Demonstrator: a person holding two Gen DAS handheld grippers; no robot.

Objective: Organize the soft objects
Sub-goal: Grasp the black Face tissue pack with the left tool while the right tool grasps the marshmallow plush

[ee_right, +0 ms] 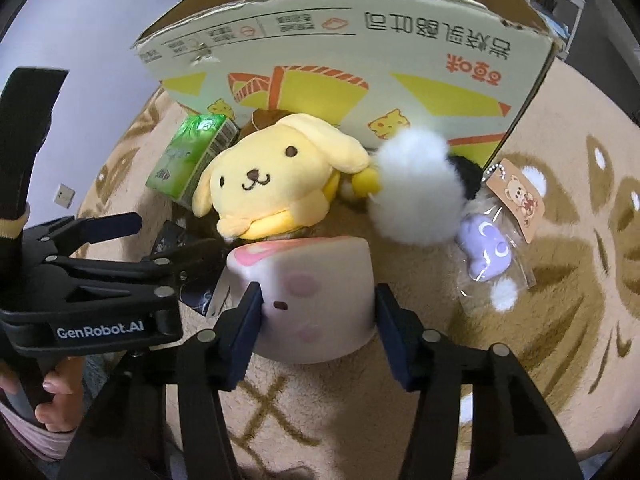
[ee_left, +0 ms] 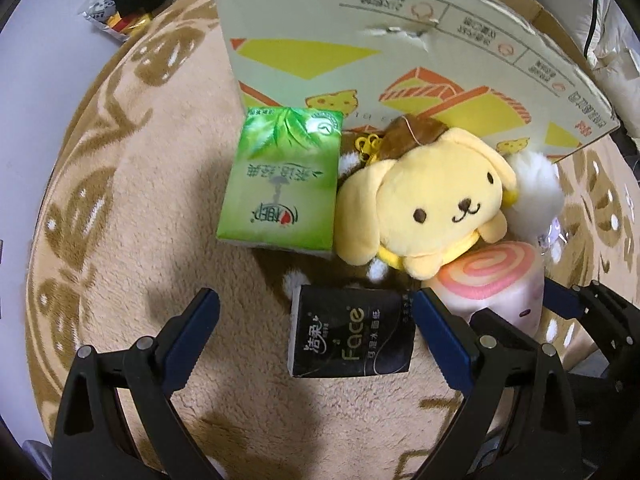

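My right gripper (ee_right: 318,290) is shut on a pink swirl roll toy (ee_right: 320,276), with one pad against each of its sides. In the left wrist view the same roll toy (ee_left: 488,272) lies under the chin of a yellow dog plush (ee_left: 432,200). My left gripper (ee_left: 316,300) points down and is open. A black tissue pack (ee_left: 348,336) lies on the rug between its fingers, closer to the right one. A green tissue pack (ee_left: 280,176) lies left of the plush. A white pompom (ee_right: 416,184) and a bagged purple toy (ee_right: 488,256) lie to its right.
A printed cardboard box (ee_right: 360,60), open at the top, stands right behind the pile. Everything rests on a beige patterned rug (ee_left: 140,200). Snack packets (ee_left: 112,16) lie on the floor at the far left. A hand (ee_right: 56,400) holds the left gripper's handle.
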